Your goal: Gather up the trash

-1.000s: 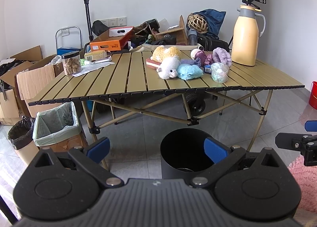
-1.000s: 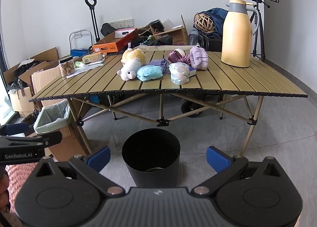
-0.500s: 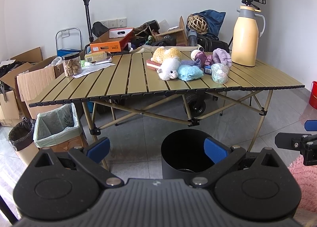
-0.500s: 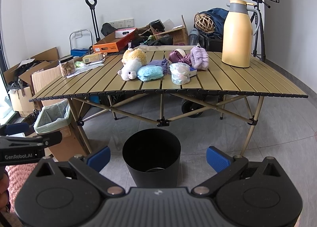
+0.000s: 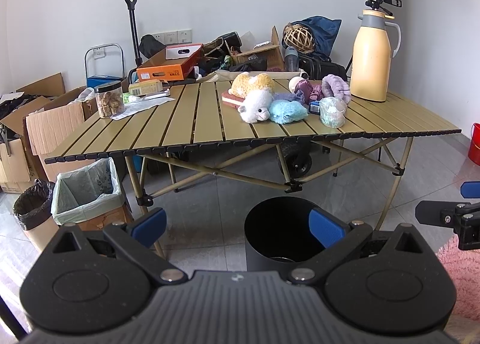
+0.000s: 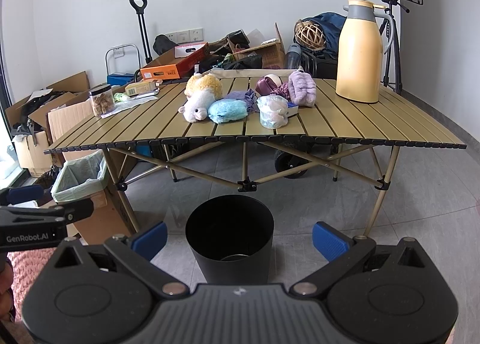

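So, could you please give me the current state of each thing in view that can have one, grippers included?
left gripper: open, empty.
right gripper: open, empty.
black bin: upright on the floor, open-topped, nearly empty.
yellow jug: upright, lid on.
clear cup: upright near the table's front edge, stuffed with crumpled material.
snack jar: upright, lid on, partly full.
lined box bin: open, liner in place.
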Tool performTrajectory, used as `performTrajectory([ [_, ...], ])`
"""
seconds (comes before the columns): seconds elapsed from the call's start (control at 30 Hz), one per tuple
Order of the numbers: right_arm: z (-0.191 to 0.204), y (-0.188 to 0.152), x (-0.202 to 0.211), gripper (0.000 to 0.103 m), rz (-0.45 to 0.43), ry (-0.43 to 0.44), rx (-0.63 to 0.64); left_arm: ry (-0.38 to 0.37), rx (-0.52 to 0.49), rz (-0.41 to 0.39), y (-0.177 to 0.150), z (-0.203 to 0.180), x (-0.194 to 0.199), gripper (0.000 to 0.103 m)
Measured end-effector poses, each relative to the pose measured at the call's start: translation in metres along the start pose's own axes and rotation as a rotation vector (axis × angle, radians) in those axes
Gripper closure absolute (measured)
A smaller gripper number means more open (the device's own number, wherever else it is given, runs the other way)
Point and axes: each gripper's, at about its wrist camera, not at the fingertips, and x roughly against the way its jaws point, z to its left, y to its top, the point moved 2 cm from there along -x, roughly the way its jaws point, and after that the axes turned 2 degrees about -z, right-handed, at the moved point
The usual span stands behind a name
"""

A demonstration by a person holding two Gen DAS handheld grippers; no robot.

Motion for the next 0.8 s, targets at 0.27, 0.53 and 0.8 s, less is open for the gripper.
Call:
performTrajectory([
  [0.27,0.0006,0.0003,0.0000,0.000,-0.001,0.000,0.001,0.000,-0.001,-0.001,-0.0008,-0.0001,0.0003,0.000],
  [0.53,0.0005,0.0002,0.0002,0.000,-0.002,-0.001,0.001,0.000,-0.002,-0.003,0.0000,-0.0001,0.0012,0.000],
  [0.8,0.0007,0.0000,0.0000,0.000,-0.002,-0.001,0.002,0.001,-0.002,-0.005,0.0013,0.0001,0.0021,0.000],
])
